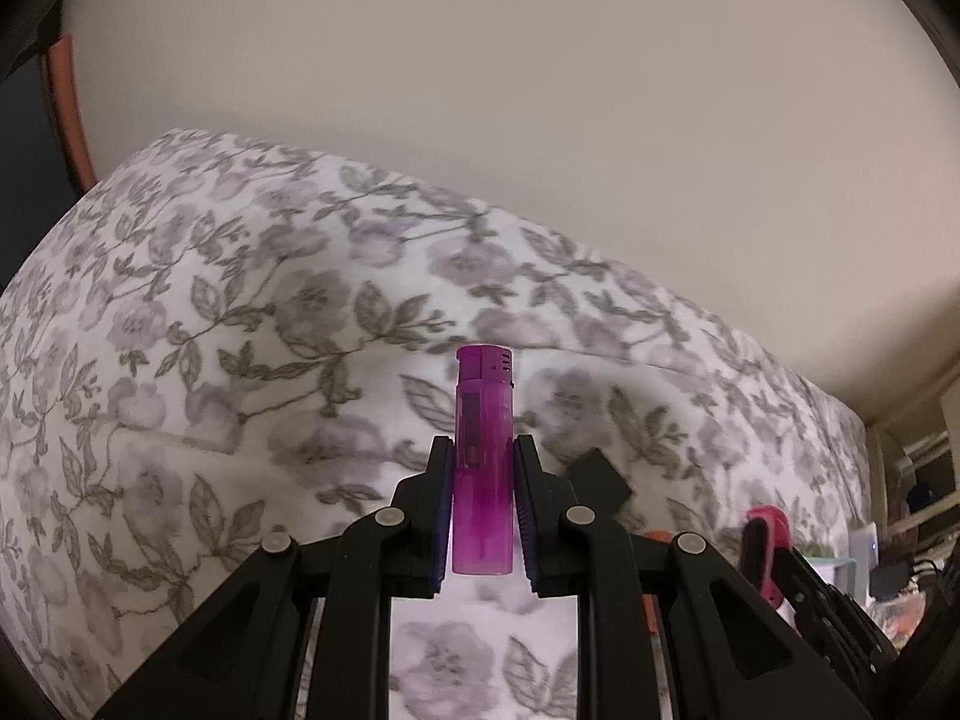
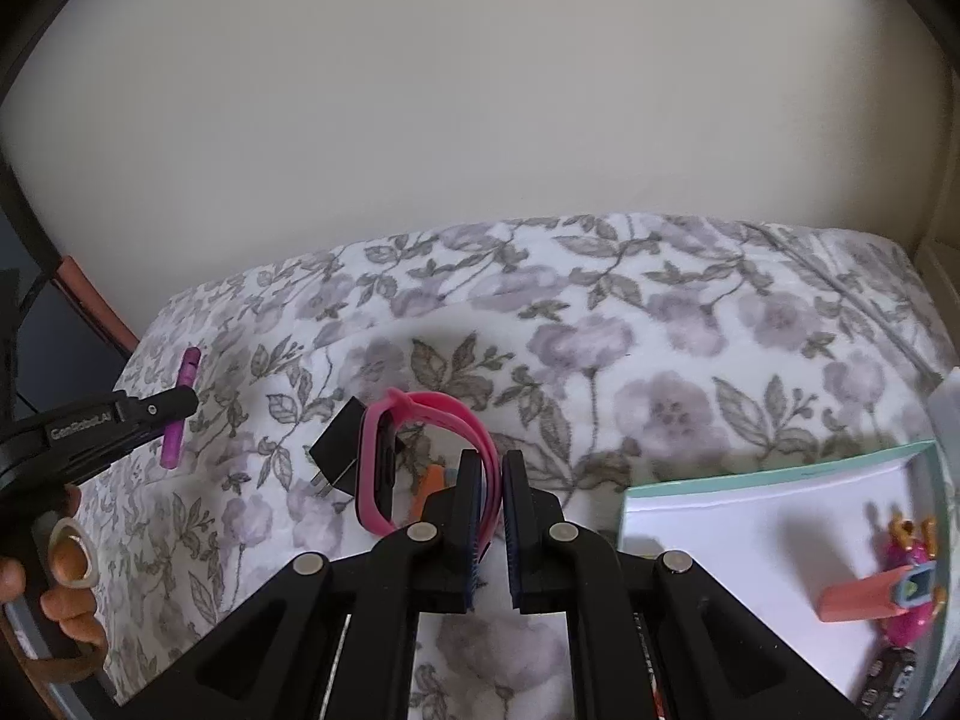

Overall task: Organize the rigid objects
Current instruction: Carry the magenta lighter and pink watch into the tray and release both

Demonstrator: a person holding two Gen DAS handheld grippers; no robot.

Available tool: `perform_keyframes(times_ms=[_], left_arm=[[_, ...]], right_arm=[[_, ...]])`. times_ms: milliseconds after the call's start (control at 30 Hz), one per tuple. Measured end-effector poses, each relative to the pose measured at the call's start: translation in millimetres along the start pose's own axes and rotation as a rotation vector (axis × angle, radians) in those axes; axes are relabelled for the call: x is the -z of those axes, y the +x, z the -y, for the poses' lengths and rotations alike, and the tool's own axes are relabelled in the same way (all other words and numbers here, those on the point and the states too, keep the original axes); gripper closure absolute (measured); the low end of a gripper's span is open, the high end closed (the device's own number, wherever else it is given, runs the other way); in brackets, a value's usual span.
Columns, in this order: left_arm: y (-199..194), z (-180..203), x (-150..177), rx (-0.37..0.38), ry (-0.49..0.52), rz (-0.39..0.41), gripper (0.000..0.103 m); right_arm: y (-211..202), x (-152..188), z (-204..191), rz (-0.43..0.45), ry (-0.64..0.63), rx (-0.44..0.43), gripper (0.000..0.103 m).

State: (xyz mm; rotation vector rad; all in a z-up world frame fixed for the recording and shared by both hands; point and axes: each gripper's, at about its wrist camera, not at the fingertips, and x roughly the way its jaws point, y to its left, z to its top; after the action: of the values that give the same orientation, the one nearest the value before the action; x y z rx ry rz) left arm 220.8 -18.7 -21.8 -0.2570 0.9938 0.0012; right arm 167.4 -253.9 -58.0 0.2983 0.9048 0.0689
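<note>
Left wrist view: the left gripper (image 1: 483, 480) is clenched on a translucent purple plastic lighter (image 1: 483, 462), pads pressing its lower body, held off the floral-print bedspread (image 1: 210, 312). The lighter's long axis runs in line with the fingers, cap end pointing away from the camera and well past the fingertips, base end back between the pads. Right wrist view: the right gripper (image 2: 492, 480) is clamped on the strap of a pink rubber wristband watch (image 2: 384, 462), which hangs out to the left of the jaws, its loop standing roughly upright above the bed. Under it lie a black plug-in charger block (image 2: 339, 450) and something small and orange, partly hidden. A shallow teal-edged white box (image 2: 750, 516) sits near on the right, already holding a pink toy figure (image 2: 912, 588) and a salmon block. Likely next step is dropping both items in the box. Risks: the lighter's smooth sides could slide or pivot in the pads if tilted fast; the watch is pinched by thin strap only, so it may swing or slip out, or snag the charger.
</note>
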Motion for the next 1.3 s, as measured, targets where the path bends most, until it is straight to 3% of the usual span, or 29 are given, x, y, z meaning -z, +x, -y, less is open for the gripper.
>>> perform_keyframes(times_ms=[267, 600, 967, 1300], left_arm=[[-12.1, 49.2, 13.6, 0.050, 0.083, -0.009, 0.083], [-29.8, 127.8, 40.6, 0.160, 0.233, -0.016, 0.083], [-8.6, 202.0, 92.8, 0.217, 0.423, -0.161, 0.083], [12.2, 223.2, 123.9, 0.197, 0.509, -0.247, 0.083]], right_arm=[[-22.1, -5.2, 25.8, -0.004, 0.045, 0.018, 0.096], [-82.6, -9.6, 97.5, 0.041, 0.092, 0.144, 0.096], [-110.5, 23.0, 164.7, -0.083, 0.051, 0.320, 0.095], [-109.6, 52.2, 175.6, -0.184, 0.018, 0.307, 0.095]])
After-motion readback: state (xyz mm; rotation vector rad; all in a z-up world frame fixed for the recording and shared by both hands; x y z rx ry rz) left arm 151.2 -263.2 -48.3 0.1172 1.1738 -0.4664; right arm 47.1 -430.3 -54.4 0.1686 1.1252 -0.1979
